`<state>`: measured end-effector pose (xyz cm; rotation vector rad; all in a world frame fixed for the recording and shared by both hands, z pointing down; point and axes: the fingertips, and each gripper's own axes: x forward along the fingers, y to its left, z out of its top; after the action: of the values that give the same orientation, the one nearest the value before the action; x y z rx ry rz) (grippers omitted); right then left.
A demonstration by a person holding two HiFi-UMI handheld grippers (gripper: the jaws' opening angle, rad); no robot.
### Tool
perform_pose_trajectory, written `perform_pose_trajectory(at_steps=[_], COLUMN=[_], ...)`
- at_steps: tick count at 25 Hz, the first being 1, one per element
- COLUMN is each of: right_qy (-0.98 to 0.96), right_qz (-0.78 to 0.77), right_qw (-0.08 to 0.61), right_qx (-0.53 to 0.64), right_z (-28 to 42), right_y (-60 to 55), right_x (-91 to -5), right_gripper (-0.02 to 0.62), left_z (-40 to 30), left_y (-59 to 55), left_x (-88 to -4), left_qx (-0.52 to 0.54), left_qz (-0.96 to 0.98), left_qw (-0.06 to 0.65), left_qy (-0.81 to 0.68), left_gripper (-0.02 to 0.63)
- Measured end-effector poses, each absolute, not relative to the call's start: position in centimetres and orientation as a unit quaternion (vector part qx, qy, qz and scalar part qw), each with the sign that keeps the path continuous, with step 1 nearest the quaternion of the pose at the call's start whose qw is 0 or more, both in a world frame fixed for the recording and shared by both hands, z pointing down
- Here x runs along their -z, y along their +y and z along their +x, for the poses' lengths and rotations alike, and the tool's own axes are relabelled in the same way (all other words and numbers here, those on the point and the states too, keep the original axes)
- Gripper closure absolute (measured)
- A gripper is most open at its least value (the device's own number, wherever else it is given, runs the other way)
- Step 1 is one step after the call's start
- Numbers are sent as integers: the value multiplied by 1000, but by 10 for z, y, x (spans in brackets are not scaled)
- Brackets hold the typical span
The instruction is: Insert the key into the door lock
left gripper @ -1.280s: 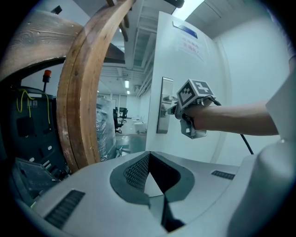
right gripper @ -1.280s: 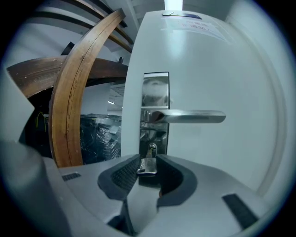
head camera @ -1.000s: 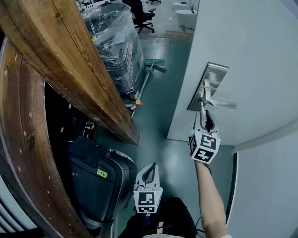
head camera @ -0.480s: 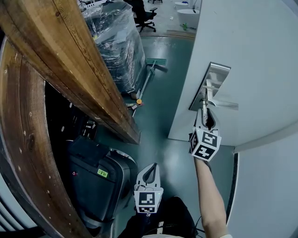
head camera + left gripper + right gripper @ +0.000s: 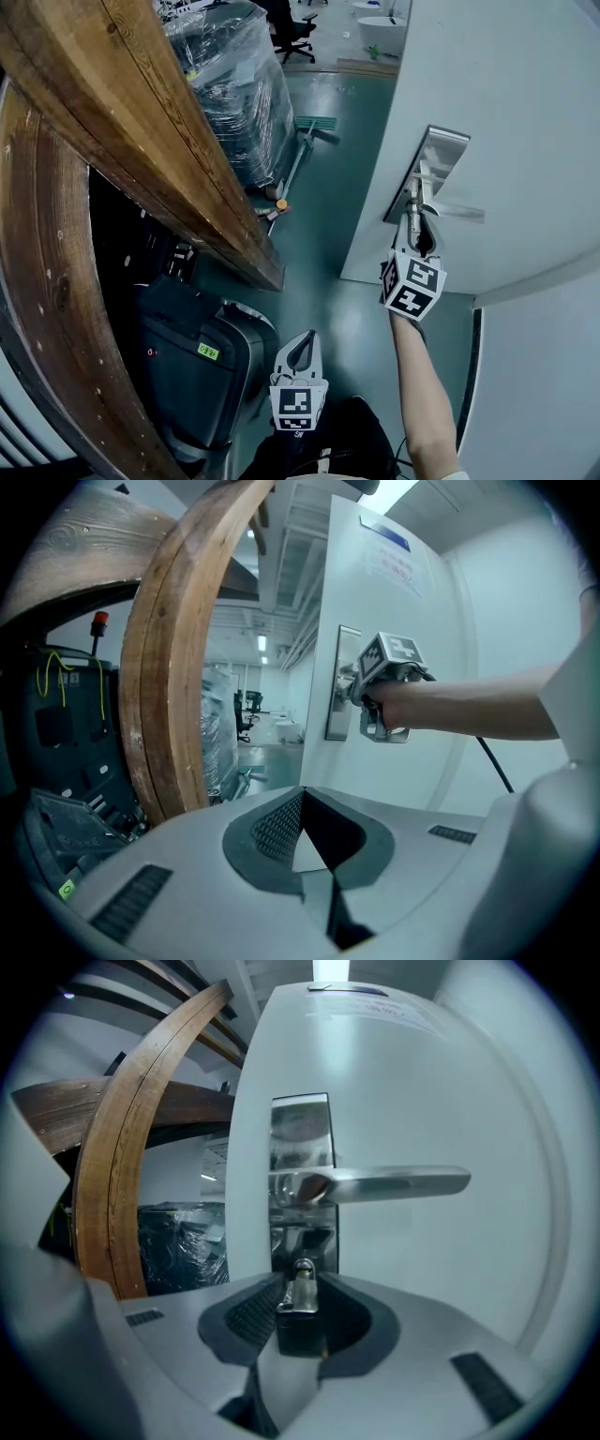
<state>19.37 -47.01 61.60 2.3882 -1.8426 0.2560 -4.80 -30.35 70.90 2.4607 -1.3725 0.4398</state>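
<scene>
Green floor (image 5: pixel 323 216) lies left of and below the right gripper's (image 5: pixel 300 1303) jaws; curved wood beam (image 5: pixel 159 159) stands well left of them. Film-wrapped pallet (image 5: pixel 230 89) and office chair (image 5: pixel 286 23) sit far beyond. Ceiling strip lights (image 5: pixel 261 645) are lit.

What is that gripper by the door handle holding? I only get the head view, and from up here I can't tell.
Observer: The right gripper view shows it. The right gripper is shut on a key, and the key's tip is at the lock, just under the handle.
Operator: And the other gripper, low in my picture?
Observer: In the left gripper view, the left gripper has its jaws shut, tips together, with nothing between them.
</scene>
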Motion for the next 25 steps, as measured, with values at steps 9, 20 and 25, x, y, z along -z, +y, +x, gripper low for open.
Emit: perform_pose_trajectory(at_steps=[9,20,25], right_qy=[-597,-599,-624], right_qz=[797,797,778], right_qw=[52,41,33], right_qx=[-75,-66,-63], right_z=[196,199,188], right_y=[-479,-489,-468], right_x=[-616,-615,-616], right_gripper=[479,479,477], left_z=[-53,-58,-59], left_y=[-307,-300,-295], left_x=[-714,-725,-719], left_qx=[-154,-159,-163], left_qz=[851,847,845], left_qw=[145,150,154], left_qy=[-480,-485,-485], left_gripper=[603,603,603])
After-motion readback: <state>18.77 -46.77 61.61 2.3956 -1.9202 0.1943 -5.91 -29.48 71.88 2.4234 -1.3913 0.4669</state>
